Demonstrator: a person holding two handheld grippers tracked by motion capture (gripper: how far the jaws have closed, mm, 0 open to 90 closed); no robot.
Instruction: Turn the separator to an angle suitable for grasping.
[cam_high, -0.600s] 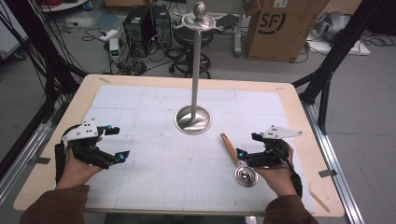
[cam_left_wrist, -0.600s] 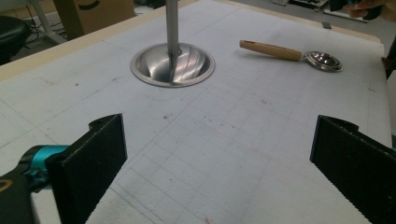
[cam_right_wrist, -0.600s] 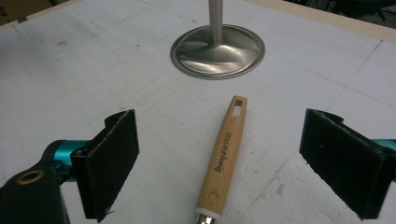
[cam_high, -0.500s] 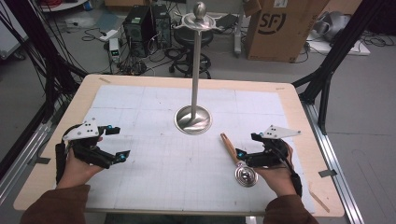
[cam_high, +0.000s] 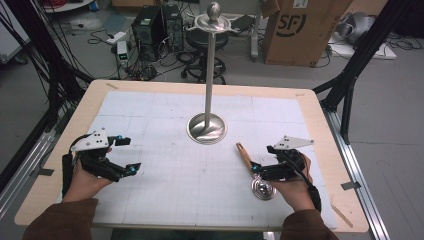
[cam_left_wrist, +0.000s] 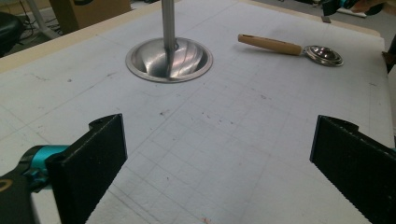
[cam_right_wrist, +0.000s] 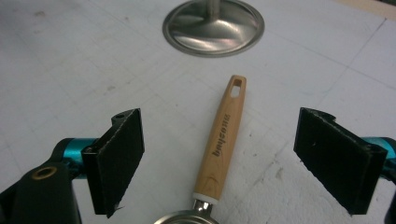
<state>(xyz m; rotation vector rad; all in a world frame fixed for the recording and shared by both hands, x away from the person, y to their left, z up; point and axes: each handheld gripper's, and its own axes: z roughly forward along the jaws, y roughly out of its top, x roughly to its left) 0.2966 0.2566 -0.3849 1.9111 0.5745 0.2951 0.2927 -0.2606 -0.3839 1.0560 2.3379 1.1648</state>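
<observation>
The right gripper (cam_high: 261, 169) was held low over the white gridded mat (cam_high: 165, 185), its two black jaws spread wide with nothing between them but open mat and the spoon below. In the right gripper view the jaws (cam_right_wrist: 219, 158) stood on either side of the wooden handle (cam_right_wrist: 224, 140), clear of it on both sides. The handle belonged to a small spoon (cam_high: 254, 172) that lay flat on the mat, its slotted end pointed toward the stand and its metal bowl (cam_high: 263, 190) nearest the person's right hand (cam_high: 295, 182). Printed lettering was seen along the handle but could not be read with certainty.

The left gripper (cam_high: 131, 156) was held at the left side of the mat, well apart from the spoon, its jaws likewise spread wide and empty, as was seen in the left gripper view (cam_left_wrist: 219, 168). The left hand (cam_high: 85, 180) was wrapped around its body.

Between and beyond the two grippers a metal stand (cam_high: 207, 127) stood upright on its round base, its pole (cam_high: 210, 75) topped by a ball. The mat covered a wooden table (cam_high: 320, 115).
</observation>
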